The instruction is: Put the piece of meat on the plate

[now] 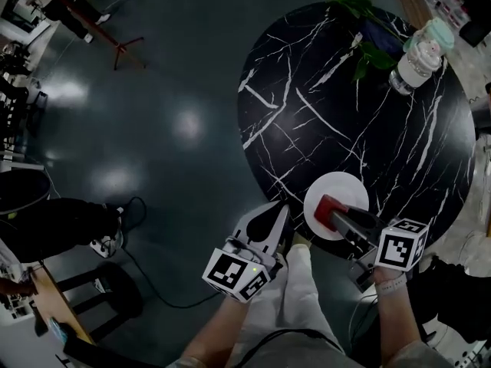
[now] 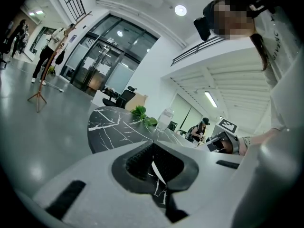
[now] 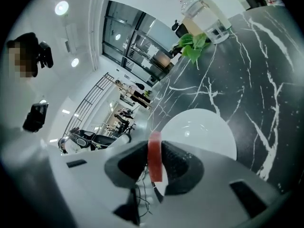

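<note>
The right tongs (image 3: pixel 155 164) are clamping the piece of meat (image 3: pixel 155 156), a thin red slice that is standing on edge between the two dark pads. In the head view the meat is sitting over the near left part of the white plate (image 1: pixel 351 186). Whether it is touching the plate, I cannot tell. The plate is lying close to the near edge of the round black surface (image 1: pixel 383 129), which is streaked with white veins.

The left tongs (image 1: pixel 275 217) are hanging just off the surface's near edge, over the grey floor (image 1: pixel 153 129) and just beside the plate's side. Their jaws are pressing almost together, showing only a thin sliver of light, and they are carrying nothing.

At the far side of the surface a clear jar (image 1: pixel 420 56) is standing beside a sprig of green leaves (image 1: pixel 360 21), well apart from the plate.
</note>
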`<state>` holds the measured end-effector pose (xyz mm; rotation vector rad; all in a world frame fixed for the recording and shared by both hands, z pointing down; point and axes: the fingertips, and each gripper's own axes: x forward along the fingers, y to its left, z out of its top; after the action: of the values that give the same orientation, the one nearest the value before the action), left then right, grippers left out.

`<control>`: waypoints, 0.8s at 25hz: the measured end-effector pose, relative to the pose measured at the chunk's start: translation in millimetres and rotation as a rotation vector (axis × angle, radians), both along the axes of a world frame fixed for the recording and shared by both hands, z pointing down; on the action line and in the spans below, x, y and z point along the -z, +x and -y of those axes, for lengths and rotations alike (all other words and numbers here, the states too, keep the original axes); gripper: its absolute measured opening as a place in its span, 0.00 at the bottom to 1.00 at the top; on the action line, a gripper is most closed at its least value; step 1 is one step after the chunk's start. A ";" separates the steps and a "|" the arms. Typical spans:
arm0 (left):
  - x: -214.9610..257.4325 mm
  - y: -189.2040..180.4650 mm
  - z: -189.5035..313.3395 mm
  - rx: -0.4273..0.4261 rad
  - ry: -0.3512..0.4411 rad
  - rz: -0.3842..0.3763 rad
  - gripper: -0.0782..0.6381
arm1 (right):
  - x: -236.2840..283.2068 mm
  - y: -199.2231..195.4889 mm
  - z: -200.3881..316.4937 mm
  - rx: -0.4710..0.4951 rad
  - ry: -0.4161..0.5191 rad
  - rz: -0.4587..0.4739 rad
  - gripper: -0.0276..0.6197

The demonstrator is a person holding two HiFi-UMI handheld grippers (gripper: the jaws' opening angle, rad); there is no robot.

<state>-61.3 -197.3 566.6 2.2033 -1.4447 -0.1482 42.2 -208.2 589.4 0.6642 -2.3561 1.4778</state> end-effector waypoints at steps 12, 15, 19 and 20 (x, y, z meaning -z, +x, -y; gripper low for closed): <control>4.6 4.5 -6.5 0.013 -0.001 -0.002 0.12 | -4.8 2.0 -1.1 0.136 0.157 -0.153 0.18; 7.3 7.0 -7.3 0.013 0.001 0.000 0.12 | -3.0 1.6 -1.6 0.154 0.204 -0.173 0.18; 8.7 9.3 -8.4 0.012 0.004 0.002 0.12 | -3.7 6.1 1.0 0.141 0.244 -0.198 0.19; 9.2 10.1 -8.6 0.012 0.004 0.000 0.12 | -4.0 8.4 2.1 0.134 0.250 -0.206 0.20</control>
<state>-51.2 -188.7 557.4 2.1979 -1.4593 -0.1556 50.6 -210.3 593.4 0.6668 -2.3908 1.0173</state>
